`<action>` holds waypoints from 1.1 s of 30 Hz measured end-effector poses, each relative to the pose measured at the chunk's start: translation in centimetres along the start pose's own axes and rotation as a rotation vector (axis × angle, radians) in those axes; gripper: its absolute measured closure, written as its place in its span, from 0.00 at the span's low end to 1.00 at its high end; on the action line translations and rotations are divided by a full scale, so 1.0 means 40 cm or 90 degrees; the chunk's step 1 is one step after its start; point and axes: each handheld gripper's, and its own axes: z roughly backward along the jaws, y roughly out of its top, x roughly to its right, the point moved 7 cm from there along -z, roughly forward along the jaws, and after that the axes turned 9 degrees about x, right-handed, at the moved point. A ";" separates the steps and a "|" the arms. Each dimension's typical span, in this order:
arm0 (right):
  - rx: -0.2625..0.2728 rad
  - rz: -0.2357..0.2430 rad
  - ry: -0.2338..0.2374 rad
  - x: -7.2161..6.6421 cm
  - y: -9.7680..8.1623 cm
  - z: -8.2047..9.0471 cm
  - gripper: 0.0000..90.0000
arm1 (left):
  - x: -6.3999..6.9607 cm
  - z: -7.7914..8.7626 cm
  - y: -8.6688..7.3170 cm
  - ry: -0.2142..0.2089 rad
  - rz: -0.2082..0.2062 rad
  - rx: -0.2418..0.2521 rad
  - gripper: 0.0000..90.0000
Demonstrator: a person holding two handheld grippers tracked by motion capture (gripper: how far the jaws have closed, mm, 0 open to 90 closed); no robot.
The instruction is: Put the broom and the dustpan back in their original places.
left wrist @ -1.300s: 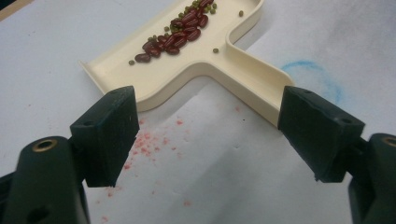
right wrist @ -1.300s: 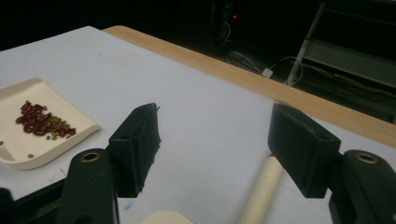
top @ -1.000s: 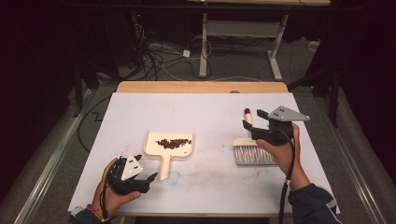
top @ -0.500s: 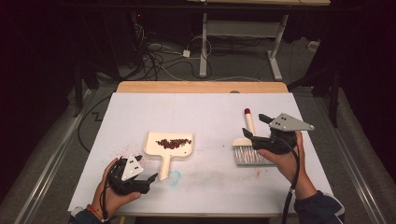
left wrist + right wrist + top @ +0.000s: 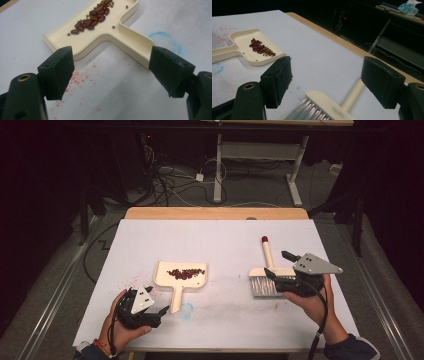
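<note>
The brush [image 5: 266, 276] lies flat on the white table cover [image 5: 215, 240] at my right, its cream head and grey bristles toward me and its handle, tipped in red, pointing away toward the far wooden edge [image 5: 215, 213]. My right gripper [image 5: 280, 267] sits just beside the brush head; its jaws have just been opening and now stand wide, one on each side of the head and the base of the handle, pads clear of both, so the brush lies free between them. In the right gripper view the bristles [image 5: 307, 110] show close below the jaws. Well apart, left of centre, rests the cream dustpan [image 5: 181, 276], its handle toward me, holding a small heap of red beans [image 5: 185, 273] mixed with a few green ones. My left gripper [image 5: 159, 309] rests near the end of the dustpan's handle, jaws spread wide and gripping nothing; in the left gripper view the handle's end [image 5: 136, 47] lies just ahead of the pads without touching them. Faint red specks [image 5: 80, 76] and a blue ring mark [image 5: 186, 310] stain the cover near the handle.
</note>
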 end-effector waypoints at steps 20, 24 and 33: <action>0.004 0.014 0.004 -0.011 -0.090 0.053 0.28 | -0.002 -0.002 0.000 0.004 -0.014 0.004 0.22; -0.001 0.010 -0.001 -0.009 -0.117 0.066 0.28 | -0.003 -0.005 0.000 0.006 -0.017 0.002 0.22; -0.020 0.002 -0.011 -0.032 -0.197 0.094 0.29 | -0.003 -0.005 0.003 0.008 -0.020 0.004 0.22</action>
